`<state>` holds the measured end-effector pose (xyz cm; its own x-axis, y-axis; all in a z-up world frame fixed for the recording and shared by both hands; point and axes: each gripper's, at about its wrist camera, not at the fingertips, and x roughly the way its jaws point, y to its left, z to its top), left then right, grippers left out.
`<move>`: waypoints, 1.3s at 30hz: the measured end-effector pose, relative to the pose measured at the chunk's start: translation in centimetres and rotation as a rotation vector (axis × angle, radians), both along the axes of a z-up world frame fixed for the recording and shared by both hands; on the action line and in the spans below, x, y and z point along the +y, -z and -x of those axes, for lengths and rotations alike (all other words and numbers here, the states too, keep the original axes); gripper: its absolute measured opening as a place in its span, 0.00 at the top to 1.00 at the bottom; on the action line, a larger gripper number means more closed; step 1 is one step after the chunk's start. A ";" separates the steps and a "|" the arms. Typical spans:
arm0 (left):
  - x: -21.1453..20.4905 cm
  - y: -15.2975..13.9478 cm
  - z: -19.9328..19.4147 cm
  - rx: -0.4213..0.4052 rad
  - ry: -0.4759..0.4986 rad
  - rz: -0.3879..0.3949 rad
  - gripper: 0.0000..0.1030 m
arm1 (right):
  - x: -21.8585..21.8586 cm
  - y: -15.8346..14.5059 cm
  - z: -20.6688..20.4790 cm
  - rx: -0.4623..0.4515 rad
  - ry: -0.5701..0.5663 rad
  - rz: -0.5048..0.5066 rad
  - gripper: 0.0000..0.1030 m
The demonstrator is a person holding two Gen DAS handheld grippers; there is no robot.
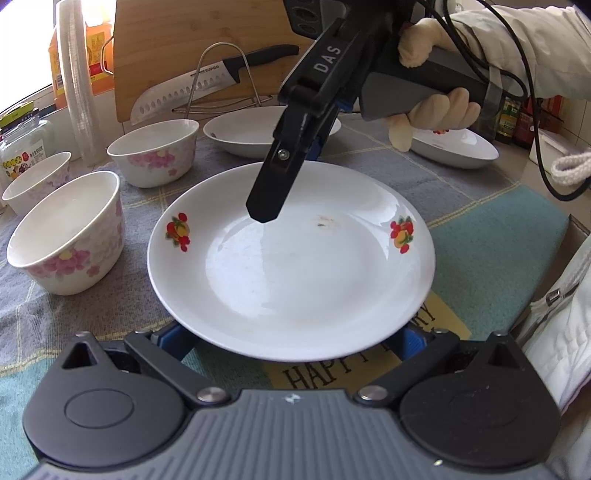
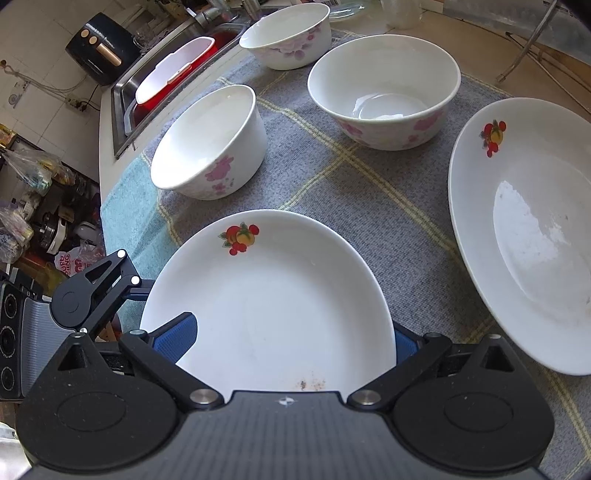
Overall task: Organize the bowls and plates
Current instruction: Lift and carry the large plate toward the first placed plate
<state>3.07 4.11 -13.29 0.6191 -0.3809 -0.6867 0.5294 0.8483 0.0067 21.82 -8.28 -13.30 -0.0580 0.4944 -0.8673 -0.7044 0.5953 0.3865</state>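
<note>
sink (image 2: 125, 107) in right view only, knife (image 1: 192, 88) in left

Plate (image 1: 291, 266): we see shiny, smooth white china.
Bowls (image 2: 384, 92): shiny china too.
Cloth (image 2: 332, 177): rough, woven, not shiny.
Board (image 1: 192, 33): smooth wood.
Knife (image 1: 184, 88): shiny metal blade.

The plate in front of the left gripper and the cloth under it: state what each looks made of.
Plate: likely glazed ceramic or porcelain; glossy white, sharp reflections, printed fruit decals. Cloth: woven fabric, matte grey with pale yellow check lines and a visible weave.
</note>
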 end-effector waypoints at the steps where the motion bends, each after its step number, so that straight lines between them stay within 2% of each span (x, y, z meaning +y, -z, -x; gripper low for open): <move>1: 0.0 0.0 0.0 0.001 0.001 0.000 0.00 | 0.0 0.0 0.0 -0.003 -0.002 0.001 0.00; 24: -0.1 -1.0 -0.1 0.016 0.003 -0.006 0.01 | -0.7 -1.4 1.1 -0.043 0.009 -0.028 0.00; 39: -3.3 -3.0 -0.9 -0.002 0.059 -0.008 0.01 | -5.4 -3.6 1.7 -0.086 0.083 -0.063 0.00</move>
